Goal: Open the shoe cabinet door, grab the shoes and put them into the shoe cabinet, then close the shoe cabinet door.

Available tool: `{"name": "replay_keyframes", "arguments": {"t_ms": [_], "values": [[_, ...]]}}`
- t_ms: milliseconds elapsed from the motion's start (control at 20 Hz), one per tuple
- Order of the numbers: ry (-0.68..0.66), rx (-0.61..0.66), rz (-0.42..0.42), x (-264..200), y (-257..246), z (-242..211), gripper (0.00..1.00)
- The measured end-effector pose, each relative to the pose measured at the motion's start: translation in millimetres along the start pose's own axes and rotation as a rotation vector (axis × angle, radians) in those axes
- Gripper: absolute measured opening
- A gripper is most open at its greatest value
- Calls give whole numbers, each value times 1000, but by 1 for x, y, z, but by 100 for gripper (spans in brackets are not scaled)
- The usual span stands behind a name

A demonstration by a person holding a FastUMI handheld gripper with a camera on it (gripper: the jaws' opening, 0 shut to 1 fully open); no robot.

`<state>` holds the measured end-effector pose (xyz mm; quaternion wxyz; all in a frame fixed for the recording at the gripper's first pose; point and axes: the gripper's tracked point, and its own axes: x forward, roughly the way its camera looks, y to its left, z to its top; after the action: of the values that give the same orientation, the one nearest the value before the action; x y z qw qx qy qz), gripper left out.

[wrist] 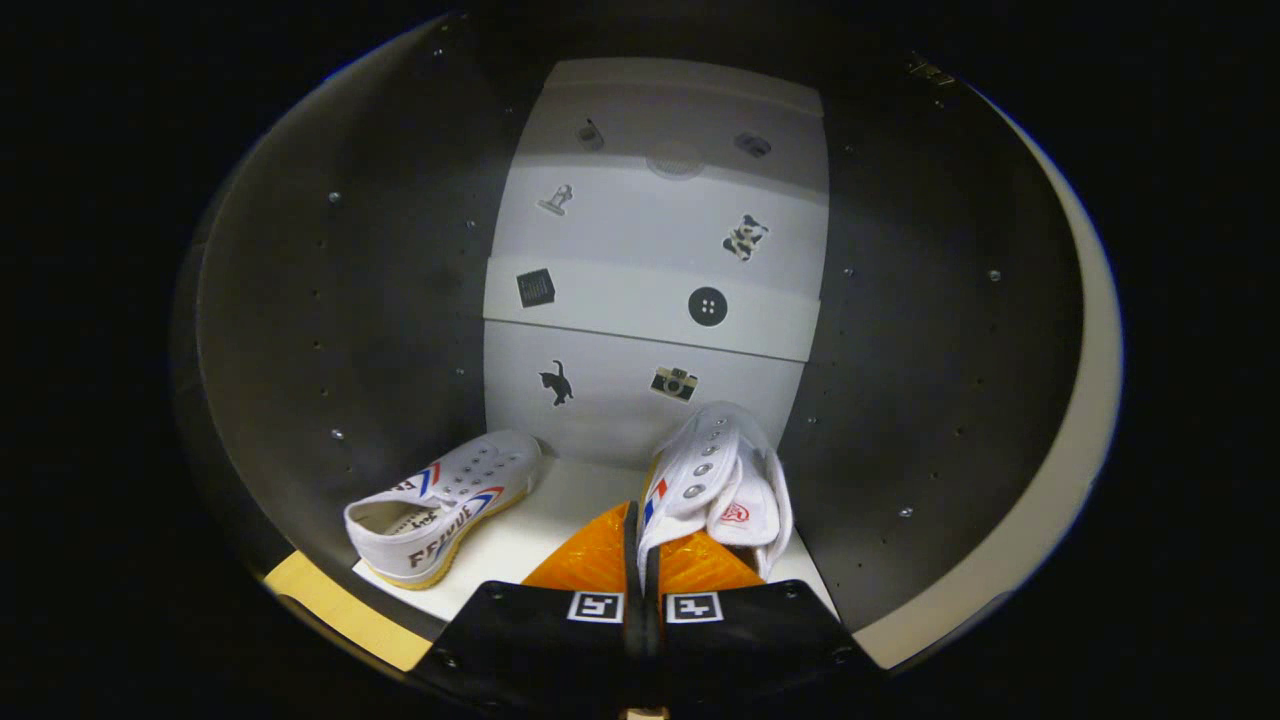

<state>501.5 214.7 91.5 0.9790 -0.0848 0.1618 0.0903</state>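
Note:
I am looking into the open shoe cabinet (350, 330), which has dark side walls and a white back panel (650, 290) with small stickers. One white sneaker (440, 505) with red and blue stripes lies on the white cabinet floor (575, 495), left of my fingers, toe toward the back. My gripper (641, 525) is shut on the second white sneaker (715, 470), pinching the canvas rim of its opening. That shoe hangs tilted just ahead of the fingers, to their right, with its toe near the back panel and its tongue folded out.
The right side wall (930, 350) stands close to the held shoe. A pale front edge (1085, 400) curves along the cabinet's right side. A light wooden strip (335, 605) shows below the floor's front left corner. Bare floor lies between the two shoes.

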Motion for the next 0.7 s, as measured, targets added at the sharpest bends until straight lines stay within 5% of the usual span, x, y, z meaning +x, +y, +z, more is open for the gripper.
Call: {"name": "replay_keyframes", "arguments": {"t_ms": [550,700], "values": [[133,69,23,50,13,-33,2],[156,128,44,43,22,-31,22]]}}
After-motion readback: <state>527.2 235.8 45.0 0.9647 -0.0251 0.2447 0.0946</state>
